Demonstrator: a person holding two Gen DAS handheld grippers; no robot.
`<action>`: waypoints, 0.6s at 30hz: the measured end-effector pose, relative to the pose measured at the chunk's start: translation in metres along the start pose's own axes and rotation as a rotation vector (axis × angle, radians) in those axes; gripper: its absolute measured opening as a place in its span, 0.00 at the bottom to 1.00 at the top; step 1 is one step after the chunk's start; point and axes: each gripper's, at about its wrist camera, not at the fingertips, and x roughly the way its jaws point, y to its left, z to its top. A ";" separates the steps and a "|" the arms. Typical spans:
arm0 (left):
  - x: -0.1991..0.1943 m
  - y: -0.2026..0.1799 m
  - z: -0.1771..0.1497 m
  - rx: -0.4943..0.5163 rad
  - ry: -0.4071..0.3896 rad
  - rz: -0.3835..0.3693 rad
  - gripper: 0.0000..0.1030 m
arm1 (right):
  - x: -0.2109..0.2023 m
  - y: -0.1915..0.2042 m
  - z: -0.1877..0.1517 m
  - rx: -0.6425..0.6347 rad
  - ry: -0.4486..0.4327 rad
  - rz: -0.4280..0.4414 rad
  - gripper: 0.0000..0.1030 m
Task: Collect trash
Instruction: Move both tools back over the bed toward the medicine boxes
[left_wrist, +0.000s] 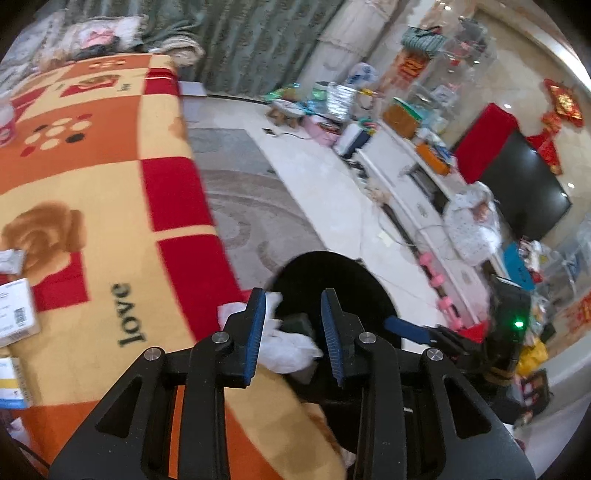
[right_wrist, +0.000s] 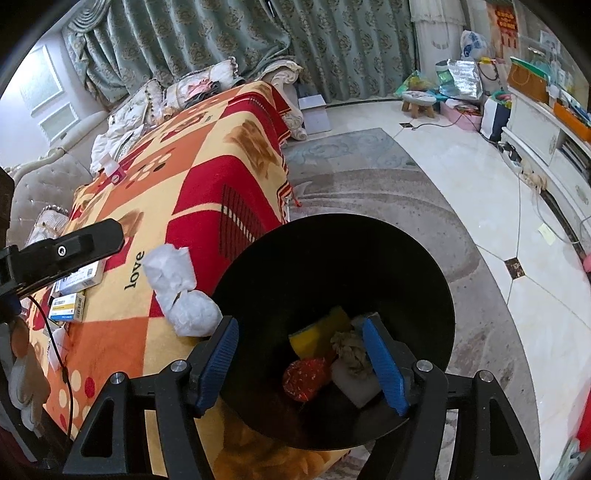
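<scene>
A crumpled white tissue (right_wrist: 177, 291) lies on the orange and red blanket (right_wrist: 166, 206) at the table's edge, touching the rim of the black bin (right_wrist: 424, 258). My left gripper (left_wrist: 293, 325) hovers open just above the tissue (left_wrist: 286, 347), which shows between and under its blue pads without being pressed. My right gripper (right_wrist: 299, 354) stands open over the bin's mouth with nothing between its pads. Inside the bin lie a yellow sponge (right_wrist: 317, 336), a red wad (right_wrist: 304, 378), a white block (right_wrist: 354, 387) and a beige wad (right_wrist: 351, 350). One blue finger of the right gripper (left_wrist: 404, 329) shows past the bin (left_wrist: 332, 273).
Small medicine boxes (right_wrist: 68, 306) lie on the blanket to the left, also at the picture's edge (left_wrist: 14, 314). A grey rug (right_wrist: 369, 192) and pale tiled floor (right_wrist: 498, 206) surround the bin. A white TV cabinet (left_wrist: 417, 206), a TV (left_wrist: 524, 184) and clutter line the far wall.
</scene>
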 end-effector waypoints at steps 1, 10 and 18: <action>0.000 0.005 -0.001 -0.014 -0.004 0.027 0.28 | 0.000 0.000 0.000 -0.001 0.000 -0.002 0.66; 0.044 0.028 -0.024 -0.057 0.146 0.131 0.28 | -0.001 -0.009 0.001 0.020 -0.007 -0.005 0.66; 0.047 -0.010 -0.032 0.028 0.156 0.018 0.28 | -0.021 -0.016 0.010 0.027 -0.050 -0.050 0.67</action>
